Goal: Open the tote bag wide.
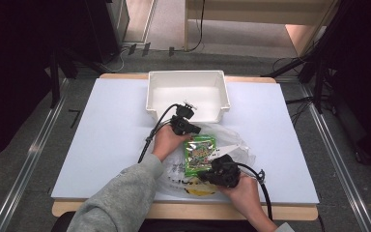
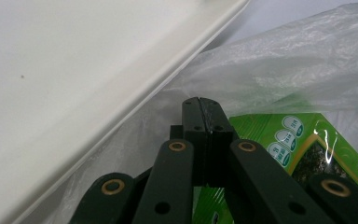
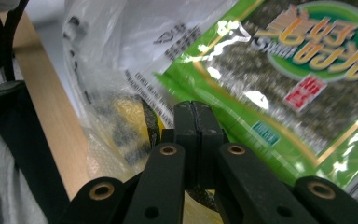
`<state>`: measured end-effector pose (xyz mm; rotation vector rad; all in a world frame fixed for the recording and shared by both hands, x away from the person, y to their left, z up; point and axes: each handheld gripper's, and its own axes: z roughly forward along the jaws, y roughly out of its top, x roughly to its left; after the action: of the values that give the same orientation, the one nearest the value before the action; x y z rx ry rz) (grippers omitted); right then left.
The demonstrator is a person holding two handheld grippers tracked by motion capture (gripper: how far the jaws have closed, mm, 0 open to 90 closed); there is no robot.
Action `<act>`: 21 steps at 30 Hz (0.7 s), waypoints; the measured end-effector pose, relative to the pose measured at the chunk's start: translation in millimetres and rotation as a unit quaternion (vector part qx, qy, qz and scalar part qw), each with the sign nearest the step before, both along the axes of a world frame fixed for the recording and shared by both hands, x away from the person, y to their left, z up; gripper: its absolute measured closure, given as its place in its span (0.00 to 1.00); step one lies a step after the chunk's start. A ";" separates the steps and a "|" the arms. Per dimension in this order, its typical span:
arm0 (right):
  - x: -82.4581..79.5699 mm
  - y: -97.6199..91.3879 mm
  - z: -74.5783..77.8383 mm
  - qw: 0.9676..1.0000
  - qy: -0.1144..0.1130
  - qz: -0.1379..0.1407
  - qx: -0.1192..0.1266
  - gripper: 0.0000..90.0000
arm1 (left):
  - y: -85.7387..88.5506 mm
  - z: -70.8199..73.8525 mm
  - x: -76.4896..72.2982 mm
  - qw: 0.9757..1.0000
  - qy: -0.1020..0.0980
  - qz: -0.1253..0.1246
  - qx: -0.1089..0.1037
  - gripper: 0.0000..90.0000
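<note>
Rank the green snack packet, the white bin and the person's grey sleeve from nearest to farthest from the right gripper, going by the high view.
From the right gripper:
1. Green snack packet, right at its tips, just beyond.
2. Grey sleeve, off to the left, near table edge.
3. White bin, at the far side of the table.

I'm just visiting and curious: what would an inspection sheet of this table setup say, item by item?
Surface: white table top with a wooden edge along the near side.
Job's things: green snack packet lying on a crumpled clear plastic bag; something yellow shows through the bag near the table's edge.
Clutter: white bin at the far side, nothing seen inside.
Grippers: left gripper shut, at the packet's far end; right gripper shut, at its near end. Whether either pinches the bag cannot be told.
Cables: one black cable trails from each gripper.
Surroundings: grey floor, dark stands, floor cables beyond the table.
</note>
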<state>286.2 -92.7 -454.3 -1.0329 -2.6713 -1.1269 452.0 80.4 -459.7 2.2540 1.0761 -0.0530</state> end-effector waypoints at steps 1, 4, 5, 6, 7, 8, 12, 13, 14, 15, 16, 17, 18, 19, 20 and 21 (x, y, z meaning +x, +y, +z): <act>-1.9 -0.5 -0.9 1.000 0.003 -0.001 0.003 1.00 | -0.1 0.0 0.2 1.000 0.000 0.000 0.000 1.00; -7.6 -0.6 -4.3 1.000 0.009 0.003 -0.001 1.00 | -0.6 -0.1 0.7 1.000 -0.001 0.003 -0.001 1.00; -9.0 -0.5 -6.2 1.000 0.010 0.007 -0.002 1.00 | -1.0 -0.2 0.7 1.000 -0.001 0.005 -0.001 1.00; -10.8 -0.1 -7.8 1.000 0.010 0.009 -0.003 1.00 | -1.4 -0.1 0.7 1.000 -0.001 0.007 -0.001 1.00; -12.8 0.4 -8.9 1.000 0.015 0.009 -0.005 1.00 | -1.1 0.0 1.1 1.000 -0.002 0.006 0.001 1.00; -14.3 0.8 -10.1 1.000 0.016 0.012 -0.006 1.00 | -1.1 0.0 1.3 1.000 -0.002 0.007 0.001 1.00; -21.5 3.7 -14.0 0.999 0.023 0.021 -0.012 1.00 | -1.0 -0.1 2.4 1.000 -0.008 0.018 0.001 1.00; -22.9 4.3 -14.7 0.999 0.023 0.024 -0.014 1.00 | -0.8 -0.1 2.7 1.000 -0.010 0.021 0.002 1.00; -23.9 5.1 -15.0 0.999 0.023 0.026 -0.014 1.00 | -0.8 -0.4 3.2 1.000 -0.011 0.023 0.001 1.00; -24.8 5.7 -15.0 0.999 0.025 0.027 -0.012 1.00 | -0.6 -0.6 3.7 1.000 -0.010 0.023 -0.001 1.00; -25.3 6.7 -15.2 0.999 0.026 0.029 -0.012 1.00 | -0.6 -0.9 4.0 1.000 -0.011 0.025 -0.003 1.00; -25.2 7.8 -15.4 0.999 0.025 0.032 -0.013 1.00 | -0.6 -1.1 4.2 1.000 -0.010 0.026 -0.004 1.00; -24.3 8.2 -14.9 0.999 0.024 0.032 -0.013 1.00 | -1.0 -1.1 4.1 1.000 -0.009 0.026 -0.007 1.00; -22.7 8.1 -13.6 0.999 0.021 0.031 -0.012 1.00 | -1.0 -0.9 3.8 1.000 -0.008 0.024 -0.005 1.00; -20.6 7.5 -11.5 0.999 0.017 0.026 -0.010 1.00 | -1.1 -0.8 3.5 1.000 -0.009 0.022 -0.004 1.00; -18.1 6.5 -8.5 1.000 0.013 0.024 -0.010 1.00 | -1.1 -0.6 3.2 1.000 -0.008 0.021 -0.003 1.00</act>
<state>268.1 -86.2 -462.8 -0.9737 -2.6777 -1.0730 455.2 79.3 -460.3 2.2214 1.1136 -0.0205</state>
